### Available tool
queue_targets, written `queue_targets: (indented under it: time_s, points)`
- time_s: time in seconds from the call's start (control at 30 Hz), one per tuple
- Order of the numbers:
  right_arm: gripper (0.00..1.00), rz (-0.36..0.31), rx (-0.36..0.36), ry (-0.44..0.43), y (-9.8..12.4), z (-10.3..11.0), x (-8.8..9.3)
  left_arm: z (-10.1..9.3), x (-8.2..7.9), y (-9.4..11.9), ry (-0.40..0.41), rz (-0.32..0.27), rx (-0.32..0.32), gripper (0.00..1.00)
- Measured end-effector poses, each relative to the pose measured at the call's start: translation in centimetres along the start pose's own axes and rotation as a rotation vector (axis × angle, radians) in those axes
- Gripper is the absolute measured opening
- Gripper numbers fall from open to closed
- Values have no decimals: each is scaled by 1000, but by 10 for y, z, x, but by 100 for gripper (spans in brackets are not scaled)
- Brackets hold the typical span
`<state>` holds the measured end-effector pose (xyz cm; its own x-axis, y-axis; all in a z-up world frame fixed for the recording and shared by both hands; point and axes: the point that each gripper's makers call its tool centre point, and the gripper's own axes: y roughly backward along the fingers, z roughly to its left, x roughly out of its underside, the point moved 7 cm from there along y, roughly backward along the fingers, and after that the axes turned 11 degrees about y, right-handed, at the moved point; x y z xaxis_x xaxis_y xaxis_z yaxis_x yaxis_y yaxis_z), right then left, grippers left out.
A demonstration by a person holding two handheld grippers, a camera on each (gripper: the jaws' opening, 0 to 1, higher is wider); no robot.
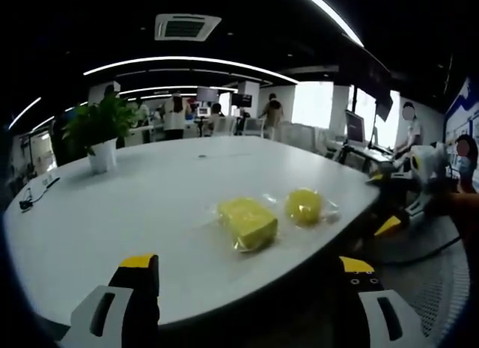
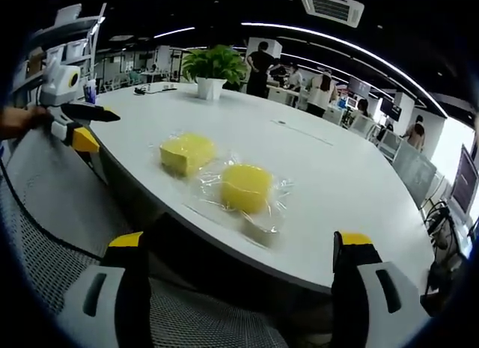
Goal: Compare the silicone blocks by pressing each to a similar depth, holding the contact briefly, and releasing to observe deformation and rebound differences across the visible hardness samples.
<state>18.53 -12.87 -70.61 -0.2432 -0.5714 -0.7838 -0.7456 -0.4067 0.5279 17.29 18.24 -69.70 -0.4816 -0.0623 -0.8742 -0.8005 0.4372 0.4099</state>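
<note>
With both grippers, left (image 1: 247, 277) and right (image 2: 243, 258), parted, empty and short of the white table (image 2: 337, 176), the operator should probably approach the bagged square block (image 2: 185, 153) beside the round block (image 2: 245, 187) near the table's edge squarely.

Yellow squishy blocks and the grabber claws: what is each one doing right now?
Square yellow block: lying in clear wrap on the white table, untouched.
Round yellow block: lying in clear wrap beside the square one, untouched.
Left gripper: open, empty, off the blocks.
Right gripper: open, empty, off the blocks.
Potted plant: upright on the table.
</note>
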Motion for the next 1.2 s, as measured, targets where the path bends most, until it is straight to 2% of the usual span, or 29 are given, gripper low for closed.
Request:
queue_targets:
  time_s: [0.57,0.63,0.67,0.97,1.1,1.2]
  points:
    - [96,10,-12,5,-1,2,1,-1,-2,2,1,3,12,100]
    - [96,11,-15,7,-1,3,0,-3,-9,2,-100,-55,24,100]
    - [96,11,-17,7,-1,3,0,-5,-10,2,-112,-61,39,100]
    - [96,15,-19,12,-1,4,1,-4,-5,2,-31,-26,56,100]
    - [96,13,-16,11,0,3,1,-5,-6,2,-23,-34,55,100]
    - [96,13,-16,11,0,3,0,-5,-6,3,46,-31,66,100]
